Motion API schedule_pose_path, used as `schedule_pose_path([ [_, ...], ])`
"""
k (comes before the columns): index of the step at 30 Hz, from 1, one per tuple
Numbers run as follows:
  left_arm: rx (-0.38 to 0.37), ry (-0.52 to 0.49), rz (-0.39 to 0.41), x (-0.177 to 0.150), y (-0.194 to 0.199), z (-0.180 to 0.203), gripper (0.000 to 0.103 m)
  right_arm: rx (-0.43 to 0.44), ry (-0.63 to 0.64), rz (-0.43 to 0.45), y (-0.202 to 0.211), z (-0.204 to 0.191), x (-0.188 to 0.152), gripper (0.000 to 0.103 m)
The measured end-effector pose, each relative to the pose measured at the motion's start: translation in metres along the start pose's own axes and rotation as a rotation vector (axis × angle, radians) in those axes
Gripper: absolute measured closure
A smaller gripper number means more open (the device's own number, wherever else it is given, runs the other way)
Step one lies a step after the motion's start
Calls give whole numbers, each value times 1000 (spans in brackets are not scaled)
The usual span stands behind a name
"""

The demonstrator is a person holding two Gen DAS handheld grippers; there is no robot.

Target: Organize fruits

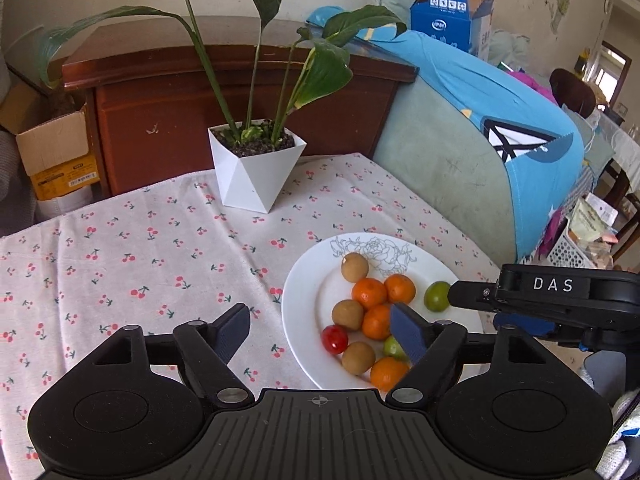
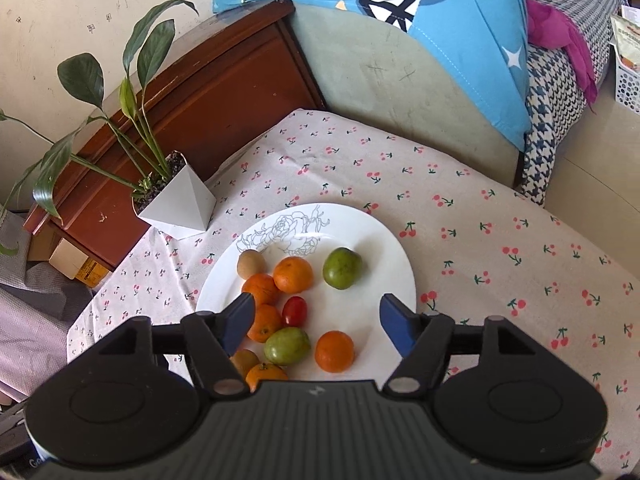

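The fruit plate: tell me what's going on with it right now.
A person holds two claws over the white plate, which sits on a cherry-print tablecloth. The left claw and right claw are both open and hold nothing. Tangerines, green fruits, brown fruits and a cherry tomato lie mixed together.

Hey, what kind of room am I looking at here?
Most likely a lived-in home living room: a sofa draped with blue fabric, a wooden cabinet, and a potted plant beside a plate of fruit on a cherry-print tablecloth.
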State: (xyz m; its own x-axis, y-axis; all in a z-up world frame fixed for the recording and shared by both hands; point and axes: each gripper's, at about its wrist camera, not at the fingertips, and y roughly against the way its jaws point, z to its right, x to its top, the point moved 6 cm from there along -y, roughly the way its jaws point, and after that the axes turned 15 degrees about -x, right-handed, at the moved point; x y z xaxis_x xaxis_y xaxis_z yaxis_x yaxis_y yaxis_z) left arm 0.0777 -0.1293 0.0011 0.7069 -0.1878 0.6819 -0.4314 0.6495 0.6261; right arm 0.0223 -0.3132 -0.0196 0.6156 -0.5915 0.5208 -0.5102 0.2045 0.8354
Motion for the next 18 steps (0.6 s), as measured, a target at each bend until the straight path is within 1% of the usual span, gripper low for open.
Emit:
schedule_pose_path([
  [1, 11, -6, -20, -2, 1, 1, 18, -3, 8, -4, 1, 0, -3, 31],
  [3, 26, -9, -52, -7, 2, 2, 17, -18, 24, -14, 4, 2, -12, 27],
  [6, 39, 8, -60, -15, 3, -2, 15, -57, 35, -19, 7, 8, -26, 24],
  [8, 72, 15, -68, -18, 0, -5, 14, -84, 51, -33, 6, 10, -32, 22],
  [10, 111, 24, -90, -19, -4, -8, 14, -121, 83, -25, 5, 10, -36, 19],
  [13, 141, 16, -103, -20, -7, -8, 14, -177, 133, 8, 3, 8, -39, 17],
  [15, 146, 17, -116, -21, -9, -8, 13, -195, 159, 5, 1, 5, -42, 17],
  [18, 162, 8, -128, -22, -11, -8, 12, -194, 183, 5, 1, 0, -45, 15],
])
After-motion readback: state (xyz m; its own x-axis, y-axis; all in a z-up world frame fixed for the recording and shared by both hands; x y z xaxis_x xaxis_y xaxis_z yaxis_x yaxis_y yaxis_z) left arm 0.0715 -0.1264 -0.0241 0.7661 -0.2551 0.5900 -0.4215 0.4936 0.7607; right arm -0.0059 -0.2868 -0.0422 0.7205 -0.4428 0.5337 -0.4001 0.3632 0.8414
